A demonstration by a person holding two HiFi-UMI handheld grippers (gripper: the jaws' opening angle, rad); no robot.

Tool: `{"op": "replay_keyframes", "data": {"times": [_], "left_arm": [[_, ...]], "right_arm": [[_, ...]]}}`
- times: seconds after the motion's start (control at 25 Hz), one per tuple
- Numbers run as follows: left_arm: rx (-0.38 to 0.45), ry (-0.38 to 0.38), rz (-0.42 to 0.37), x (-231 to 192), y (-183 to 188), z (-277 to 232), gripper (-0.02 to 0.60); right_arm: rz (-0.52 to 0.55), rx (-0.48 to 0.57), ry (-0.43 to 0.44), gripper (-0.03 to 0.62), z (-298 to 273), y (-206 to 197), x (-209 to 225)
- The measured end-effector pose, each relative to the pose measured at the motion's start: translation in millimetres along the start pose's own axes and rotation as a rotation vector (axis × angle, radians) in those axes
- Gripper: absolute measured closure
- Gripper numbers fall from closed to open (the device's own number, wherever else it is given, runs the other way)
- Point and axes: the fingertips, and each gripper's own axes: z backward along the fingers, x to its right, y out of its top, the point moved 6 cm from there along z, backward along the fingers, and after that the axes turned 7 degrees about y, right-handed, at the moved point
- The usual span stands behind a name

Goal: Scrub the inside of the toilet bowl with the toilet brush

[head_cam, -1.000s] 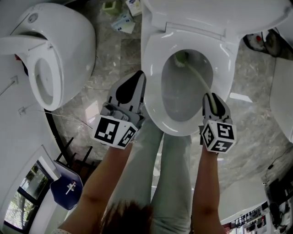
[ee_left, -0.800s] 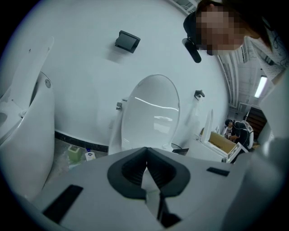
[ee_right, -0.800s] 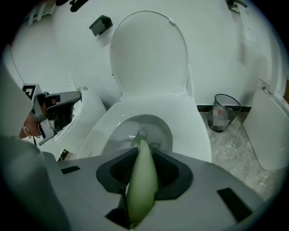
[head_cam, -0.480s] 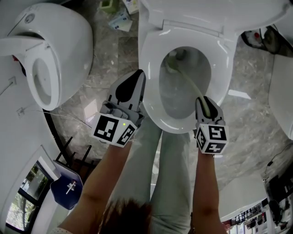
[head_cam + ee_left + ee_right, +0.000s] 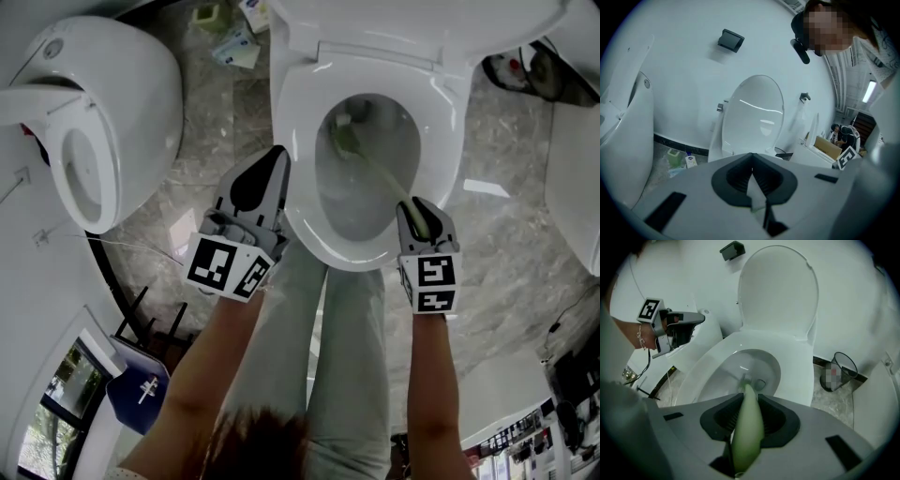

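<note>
The right gripper (image 5: 418, 217) clamps the handle of the green toilet brush (image 5: 748, 425), so the head reaches deep inside the toilet bowl (image 5: 296, 192). The left gripper (image 5: 260, 187), closed on nothing, hangs beside the rim.

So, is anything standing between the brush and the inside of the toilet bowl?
Nothing visible does. The lid is up, and the toilet brush, gripped in the right gripper, reaches down into the open bowl, with its head at the far inner wall.
</note>
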Motion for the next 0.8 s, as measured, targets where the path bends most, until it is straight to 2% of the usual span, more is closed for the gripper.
{"op": "replay_keyframes", "data": {"times": [0.24, 0.48, 0.8], "left_arm": [[0.005, -0.008, 0.005, 3, 3, -3, 0.578], [0.02, -0.031, -0.005, 4, 15, -8, 0.578], [0.006, -0.059, -0.016, 4, 21, -6, 0.578]], "right_arm": [[0.151, -0.116, -0.008, 0.487, 6, -11, 4], [0.263, -0.162, 0.005, 0.488, 10, -9, 4], [0.435, -0.238, 0.028, 0.488, 13, 13, 15]]}}
